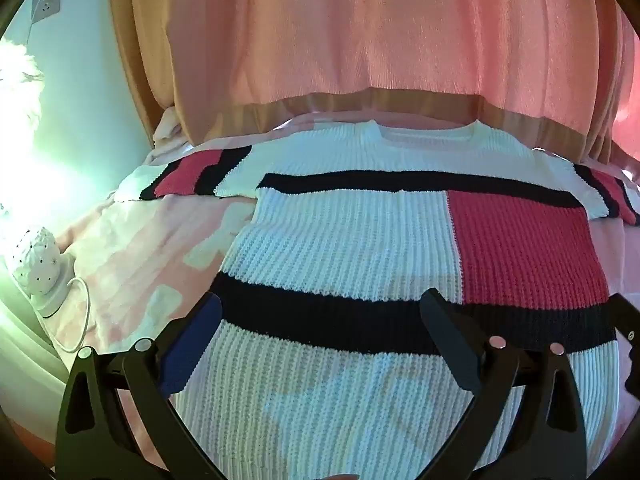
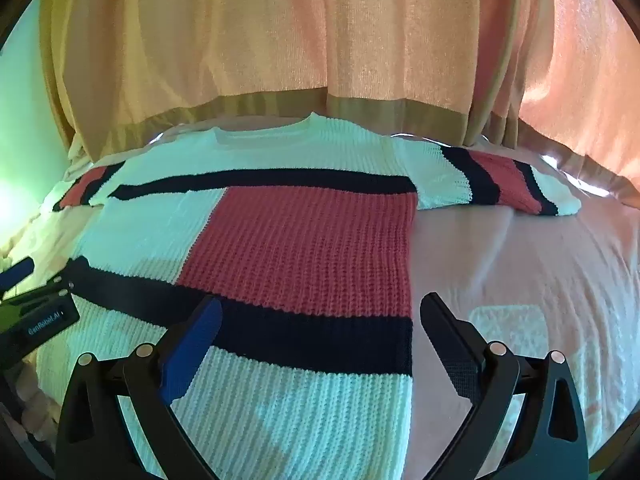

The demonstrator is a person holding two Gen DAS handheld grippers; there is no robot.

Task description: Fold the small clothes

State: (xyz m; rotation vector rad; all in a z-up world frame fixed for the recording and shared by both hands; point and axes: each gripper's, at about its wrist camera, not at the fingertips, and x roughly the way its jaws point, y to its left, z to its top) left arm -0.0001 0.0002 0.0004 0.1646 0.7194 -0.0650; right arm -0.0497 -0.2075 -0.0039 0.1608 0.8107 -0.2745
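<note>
Left gripper [image 1: 320,320] spread wide, nothing between the jaws, tipped down over the lower-left part of the chunky ribbed knit sweater [image 1: 360,248] in white, black and red blocks. Same story for the right gripper [image 2: 320,320]: fully released, empty, hanging over the sweater's lower right edge, one finger above knit, the other above bare sheet.

Sweater laid out flat and face up on the pale pink bed sheet [image 2: 520,264], hem end nearest both grippers, neckline at the far end by the peach curtain [image 2: 280,40]. So long axis ran straight away from the claws, with both striped sleeves stuck out sideways at the far end, well apart from either gripper.

Left sleeve [image 1: 192,176] off toward the left gripper's side, right sleeve [image 2: 504,184] off toward the right gripper's. Each hand nearer its own sleeve, roughly evenly. Probably meant a reach forward to the far end first, sleeves folded inward, nothing folded yet.

White dotted lamp [image 1: 36,260] off past the bed's left edge, out of the way.
</note>
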